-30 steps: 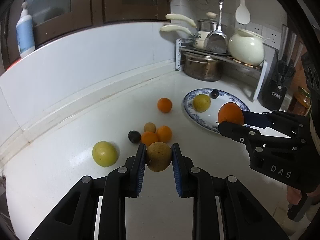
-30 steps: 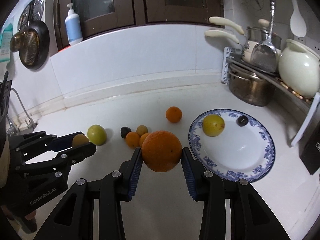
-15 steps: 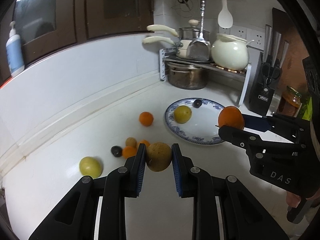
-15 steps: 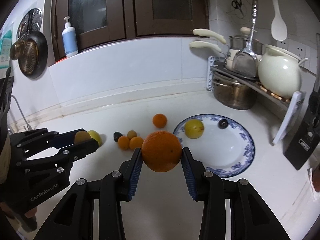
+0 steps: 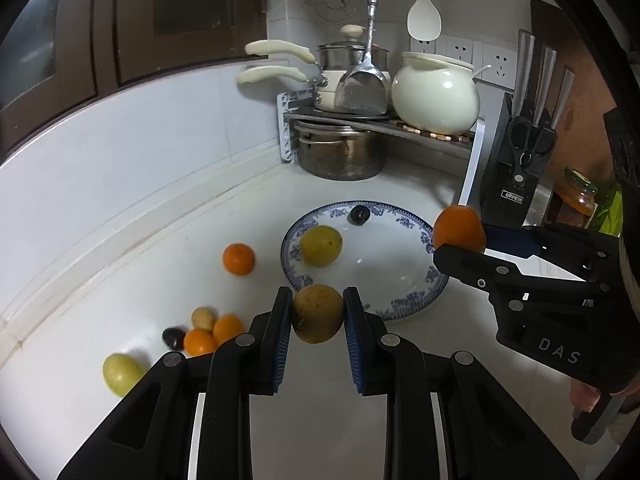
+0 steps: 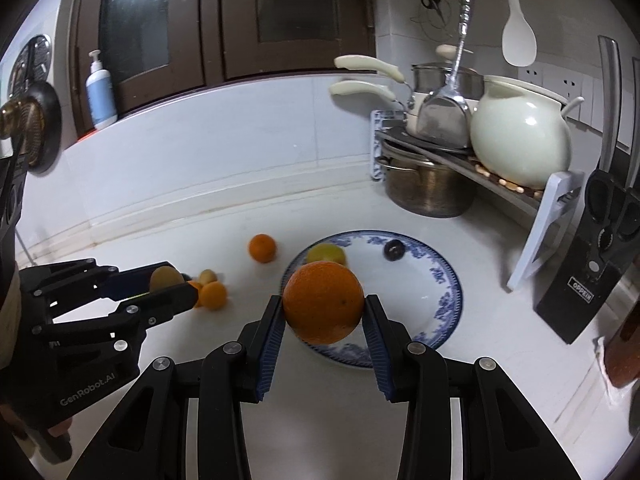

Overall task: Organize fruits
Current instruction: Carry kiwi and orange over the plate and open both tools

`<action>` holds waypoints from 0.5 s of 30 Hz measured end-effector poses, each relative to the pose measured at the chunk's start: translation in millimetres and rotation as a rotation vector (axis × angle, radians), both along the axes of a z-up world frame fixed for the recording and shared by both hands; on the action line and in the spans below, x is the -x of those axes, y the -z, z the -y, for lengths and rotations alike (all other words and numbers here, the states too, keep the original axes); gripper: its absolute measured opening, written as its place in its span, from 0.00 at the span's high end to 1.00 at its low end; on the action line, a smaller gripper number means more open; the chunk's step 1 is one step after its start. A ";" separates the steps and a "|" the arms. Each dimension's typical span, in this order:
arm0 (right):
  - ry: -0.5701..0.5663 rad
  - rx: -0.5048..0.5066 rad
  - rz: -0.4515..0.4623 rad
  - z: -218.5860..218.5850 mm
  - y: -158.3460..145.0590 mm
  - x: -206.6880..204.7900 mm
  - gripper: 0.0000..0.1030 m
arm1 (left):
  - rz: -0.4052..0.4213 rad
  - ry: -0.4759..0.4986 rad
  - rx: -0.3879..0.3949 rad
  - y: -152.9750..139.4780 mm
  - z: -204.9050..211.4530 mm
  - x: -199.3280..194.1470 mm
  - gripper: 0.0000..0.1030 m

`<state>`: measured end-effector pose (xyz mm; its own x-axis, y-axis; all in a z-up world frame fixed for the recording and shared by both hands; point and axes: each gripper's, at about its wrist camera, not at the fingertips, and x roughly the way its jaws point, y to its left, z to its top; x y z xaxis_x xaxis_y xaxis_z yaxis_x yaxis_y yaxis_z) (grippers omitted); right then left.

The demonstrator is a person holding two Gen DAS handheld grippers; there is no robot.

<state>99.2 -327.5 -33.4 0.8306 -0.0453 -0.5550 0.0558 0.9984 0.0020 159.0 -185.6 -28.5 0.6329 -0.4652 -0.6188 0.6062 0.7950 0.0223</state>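
Now, left to right: my left gripper [image 5: 317, 314] clamps a brownish fruit [image 5: 318, 313] above the counter [image 5: 160, 256] (loose fruit lies beyond it), the plate [image 6: 448, 292] sits ahead, and my right gripper [image 6: 323, 309] pinches a large orange [image 6: 323, 307] over its near rim.

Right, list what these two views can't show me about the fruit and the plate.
- Blue-rimmed plate, right wrist view: its near part is hidden behind the big orange in the right claw.
- Yellow fruit on the plate, same view: only its top shows above that orange.
- Loose fruit cluster, same view: blurred, partly covered by the left claw; count unclear.
- Brown fruit, left wrist view: underside unseen.
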 end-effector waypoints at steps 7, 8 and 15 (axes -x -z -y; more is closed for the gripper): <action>0.017 0.011 -0.006 23.8 1.4 -13.9 0.60 | -0.008 0.018 -0.012 4.4 27.2 -18.2 0.75; 0.017 0.012 -0.007 26.0 2.0 -14.6 0.60 | -0.011 0.021 -0.012 5.5 30.9 -21.0 0.75; 0.024 0.010 -0.027 47.4 12.5 -30.0 0.60 | -0.033 0.034 -0.028 20.1 54.3 -41.5 0.75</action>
